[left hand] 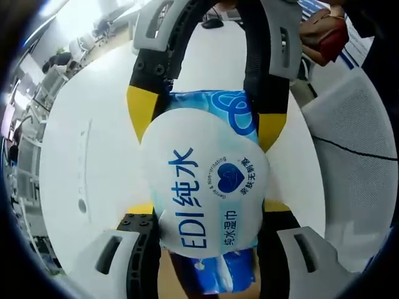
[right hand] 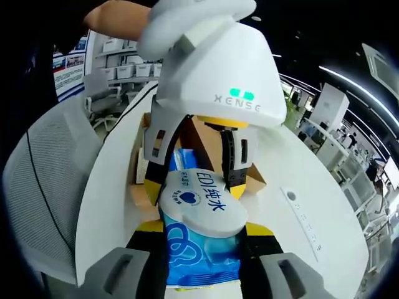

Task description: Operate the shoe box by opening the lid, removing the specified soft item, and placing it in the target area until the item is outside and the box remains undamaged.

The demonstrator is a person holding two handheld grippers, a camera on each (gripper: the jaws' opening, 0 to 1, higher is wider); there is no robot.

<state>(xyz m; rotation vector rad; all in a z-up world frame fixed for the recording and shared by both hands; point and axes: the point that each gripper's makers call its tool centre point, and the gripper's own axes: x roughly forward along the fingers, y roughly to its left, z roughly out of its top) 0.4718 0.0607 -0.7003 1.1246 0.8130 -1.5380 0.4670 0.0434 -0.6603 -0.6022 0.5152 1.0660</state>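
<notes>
Blue-and-white wet wipes pack [left hand: 209, 205] hangs above the white counter [left hand: 87, 156], pinched from opposite ends by the left gripper [left hand: 209, 249] and right gripper [right hand: 199, 261], both sets of jaws closed against it. Behind it sits the open cardboard shoe box [right hand: 206, 140].

Both views face each other at close range across the same wet wipes pack [left hand: 206, 199], above the white table [right hand: 112, 205].

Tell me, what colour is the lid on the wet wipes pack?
White, with blue lettering and a blue heart; the lid shows best in the left gripper view.
</notes>
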